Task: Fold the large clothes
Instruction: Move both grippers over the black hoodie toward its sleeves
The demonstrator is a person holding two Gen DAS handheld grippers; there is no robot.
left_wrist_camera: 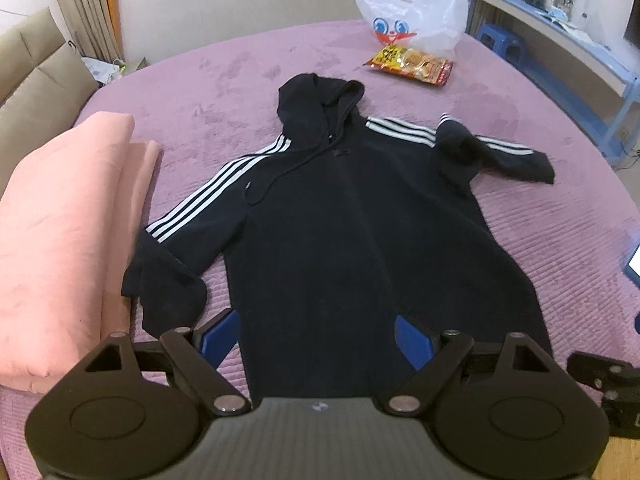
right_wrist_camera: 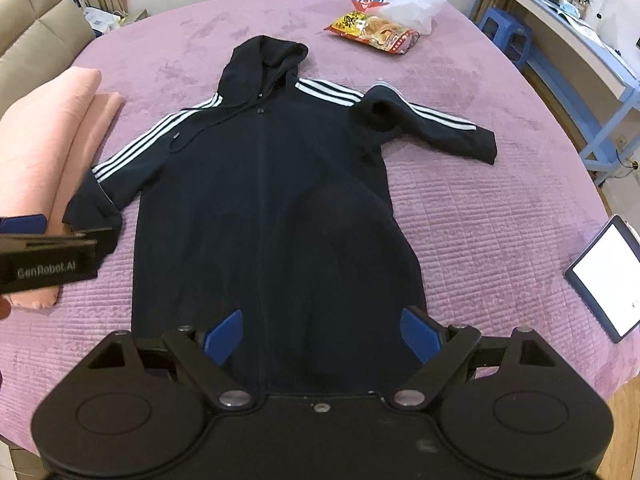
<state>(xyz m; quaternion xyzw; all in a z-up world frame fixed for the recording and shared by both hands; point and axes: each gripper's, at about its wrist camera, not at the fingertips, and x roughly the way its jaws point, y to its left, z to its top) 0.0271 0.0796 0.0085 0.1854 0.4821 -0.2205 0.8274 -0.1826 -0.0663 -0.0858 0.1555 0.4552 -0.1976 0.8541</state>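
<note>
Bare purple bedspread (right_wrist_camera: 460,208) right of hoodie (right_wrist_camera: 256,200); pink quilt (right_wrist_camera: 44,148) crowding left sleeve.

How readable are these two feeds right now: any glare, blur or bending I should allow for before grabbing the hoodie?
Left wrist view: heavy fisheye bends the purple bedspread edges; the black hoodie reads as a near-featureless dark mass, only its white stripes crisp. Right wrist view: the tablet screen is blown out white, and the left tongs at the frame edge look slightly soft.

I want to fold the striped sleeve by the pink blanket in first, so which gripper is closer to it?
Probably the left gripper: open, and the sleeve lies toward its left finger; the right gripper sits farther right.
</note>
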